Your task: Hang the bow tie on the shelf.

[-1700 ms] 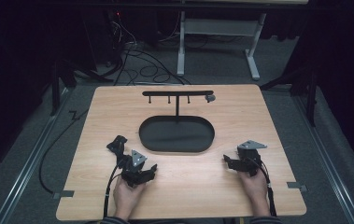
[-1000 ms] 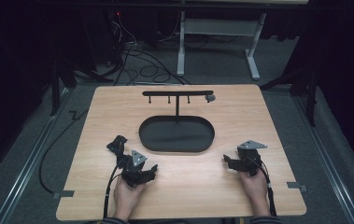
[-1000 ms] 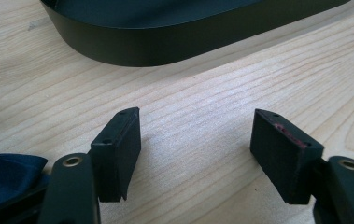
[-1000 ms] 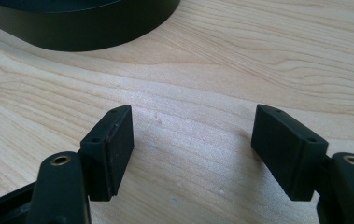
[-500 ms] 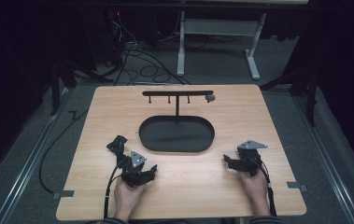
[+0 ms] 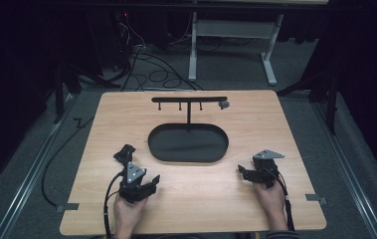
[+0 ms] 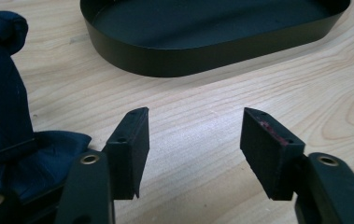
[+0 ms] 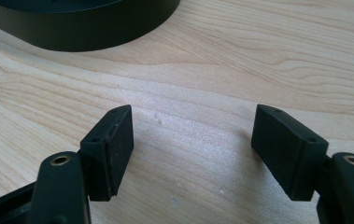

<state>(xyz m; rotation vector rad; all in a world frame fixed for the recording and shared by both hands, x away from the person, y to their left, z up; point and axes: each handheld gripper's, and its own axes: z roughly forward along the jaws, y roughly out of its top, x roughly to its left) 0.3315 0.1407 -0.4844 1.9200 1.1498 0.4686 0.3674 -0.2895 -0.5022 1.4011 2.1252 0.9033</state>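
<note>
Looking across the pale wooden table (image 6: 101, 199) from left to right, I see a crumpled dark blue cloth strap (image 6: 125, 152) lying on the wood at the left, near the tray's left end. Just beside it sits my left gripper (image 7: 194, 140), jaws apart and gripping nothing; they have just been closing a little, with only bare wood between them. In the middle rests the shallow black oval metal tray (image 6: 152, 149), with a black T-shaped hook stand (image 6: 189, 99) rising from its far edge. At the right, my right gripper (image 8: 202, 140) rests on the table, its jaws spread wide over bare wood, holding nothing.
</note>
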